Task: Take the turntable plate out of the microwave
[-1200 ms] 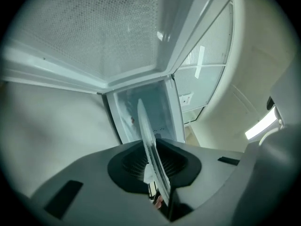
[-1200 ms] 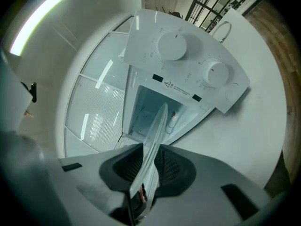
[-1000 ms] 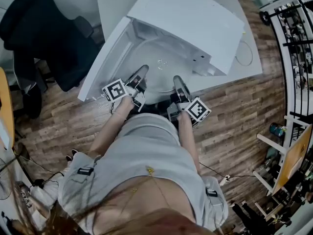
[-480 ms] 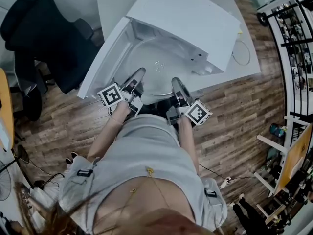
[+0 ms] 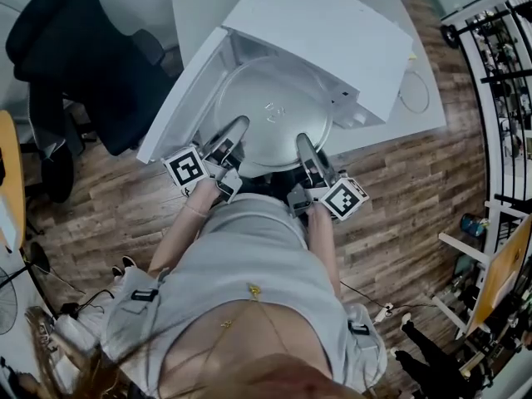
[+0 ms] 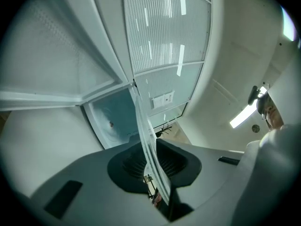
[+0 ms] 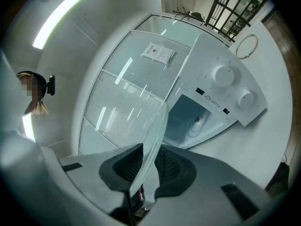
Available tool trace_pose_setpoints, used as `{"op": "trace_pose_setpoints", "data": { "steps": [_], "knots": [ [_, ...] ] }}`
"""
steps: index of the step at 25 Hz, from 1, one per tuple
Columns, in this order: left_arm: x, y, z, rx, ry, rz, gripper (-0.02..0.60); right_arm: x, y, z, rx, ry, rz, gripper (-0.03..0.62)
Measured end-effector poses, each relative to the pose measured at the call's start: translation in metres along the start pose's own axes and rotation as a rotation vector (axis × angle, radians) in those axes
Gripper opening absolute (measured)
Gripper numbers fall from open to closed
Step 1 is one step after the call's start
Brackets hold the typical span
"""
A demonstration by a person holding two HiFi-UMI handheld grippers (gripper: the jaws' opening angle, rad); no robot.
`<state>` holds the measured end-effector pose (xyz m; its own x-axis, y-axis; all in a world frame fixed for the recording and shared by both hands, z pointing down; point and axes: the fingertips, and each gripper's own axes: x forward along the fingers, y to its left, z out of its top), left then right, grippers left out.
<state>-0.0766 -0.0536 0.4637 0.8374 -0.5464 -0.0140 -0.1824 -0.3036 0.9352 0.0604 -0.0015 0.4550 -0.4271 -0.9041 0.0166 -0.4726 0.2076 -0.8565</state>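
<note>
The round glass turntable plate hangs level in front of the white microwave, over its open cavity mouth. My left gripper is shut on the plate's near left rim and my right gripper on its near right rim. In the left gripper view the plate runs edge-on between the dark pads of my left gripper. The right gripper view shows the plate's rim pinched by my right gripper, with the microwave's cavity and knobs beyond.
The microwave door swings open to the left. The microwave stands on a white table with a cable loop on it. A black office chair is at the far left and a black rack at the right.
Both grippers have risen with the plate. The plate now shows as a full disc above the cavity floor, higher and nearer to the person than before.
</note>
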Motion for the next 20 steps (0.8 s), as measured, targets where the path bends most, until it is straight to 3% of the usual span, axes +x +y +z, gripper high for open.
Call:
{"op": "trace_pose_setpoints", "data": {
  "steps": [9,20],
  "knots": [
    [0.020,-0.029,0.018,0.078,0.037,-0.037,0.072,0.008,0.015,0.028,-0.030,-0.033,0.031,0.084],
    [0.076,-0.031,0.029,0.056,0.108,-0.034,0.077,0.021,0.001,0.075,-0.020,-0.089,0.001,0.084]
  ]
}}
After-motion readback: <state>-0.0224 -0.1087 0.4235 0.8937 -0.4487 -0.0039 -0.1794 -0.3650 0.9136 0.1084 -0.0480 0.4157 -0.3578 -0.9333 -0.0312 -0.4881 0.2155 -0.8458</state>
